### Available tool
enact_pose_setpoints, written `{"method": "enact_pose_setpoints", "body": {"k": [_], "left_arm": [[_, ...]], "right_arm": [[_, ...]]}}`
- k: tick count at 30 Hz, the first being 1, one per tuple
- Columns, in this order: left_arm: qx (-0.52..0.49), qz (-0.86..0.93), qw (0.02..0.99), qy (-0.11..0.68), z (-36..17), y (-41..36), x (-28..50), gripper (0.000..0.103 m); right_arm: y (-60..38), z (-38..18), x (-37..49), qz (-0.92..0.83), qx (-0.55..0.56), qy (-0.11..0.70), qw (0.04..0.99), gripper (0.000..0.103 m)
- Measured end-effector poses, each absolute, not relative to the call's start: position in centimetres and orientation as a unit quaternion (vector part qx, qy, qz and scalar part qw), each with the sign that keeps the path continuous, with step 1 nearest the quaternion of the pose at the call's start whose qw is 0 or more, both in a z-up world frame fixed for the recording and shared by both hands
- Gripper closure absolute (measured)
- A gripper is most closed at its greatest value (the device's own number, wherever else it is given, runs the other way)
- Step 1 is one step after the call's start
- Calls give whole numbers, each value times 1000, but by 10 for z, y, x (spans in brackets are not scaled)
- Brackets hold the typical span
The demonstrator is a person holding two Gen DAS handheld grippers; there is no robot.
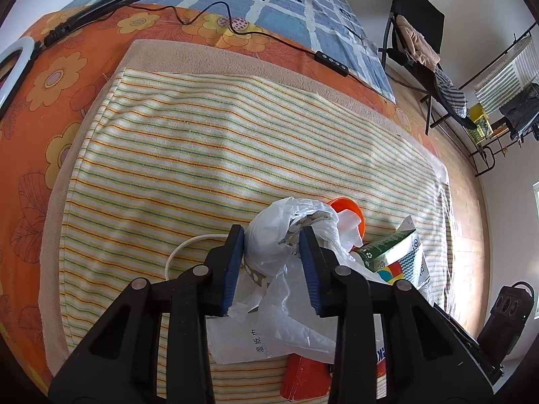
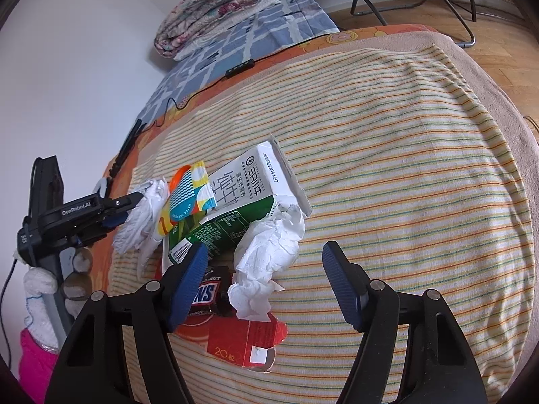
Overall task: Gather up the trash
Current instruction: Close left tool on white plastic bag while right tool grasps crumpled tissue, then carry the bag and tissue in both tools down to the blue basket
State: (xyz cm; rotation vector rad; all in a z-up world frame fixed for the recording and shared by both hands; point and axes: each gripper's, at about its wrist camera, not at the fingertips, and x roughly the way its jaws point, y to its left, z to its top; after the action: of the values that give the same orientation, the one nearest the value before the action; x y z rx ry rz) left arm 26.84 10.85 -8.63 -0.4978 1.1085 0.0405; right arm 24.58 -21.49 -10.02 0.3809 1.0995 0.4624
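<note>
Basically, trash sits heaped on the striped towel [image 2: 387,155]: milk carton [image 2: 249,198], then crumpled tissue [image 2: 266,266]. Left gripper [image 1: 271,262] is clamped on the white plastic bag [image 1: 273,235]; lift gently, thin film tears. Right gripper [image 2: 264,282] gapes around the tissue, untouched; centre, then pinch.

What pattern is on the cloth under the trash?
Cream towel with thin orange, yellow and green stripes; clearest in right wrist view.

striped towel [image 2: 404,168]; green-white carton [image 2: 242,202]; red box [image 2: 249,340]
</note>
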Motion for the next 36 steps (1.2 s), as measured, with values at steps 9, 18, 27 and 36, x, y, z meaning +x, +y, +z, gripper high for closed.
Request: {"method": "enact_pose_setpoints", "body": {"k": [9,18,27,36], "left_arm": [[-227,30,830,508,-79,113,267,80],[-227,29,845,483,-51,116,248,80],[-210,11,862,462,-9,105,201,80],[-186,-11,874,449,18,85,134,81]], "right_arm": [[-209,-119,254,232,209,534,786,75],[-225,-100,246,223,211,515,801,79],[-227,-63,224,237,189,484,821,79],[-228,-37,179,270,165,473,822,79]]}}
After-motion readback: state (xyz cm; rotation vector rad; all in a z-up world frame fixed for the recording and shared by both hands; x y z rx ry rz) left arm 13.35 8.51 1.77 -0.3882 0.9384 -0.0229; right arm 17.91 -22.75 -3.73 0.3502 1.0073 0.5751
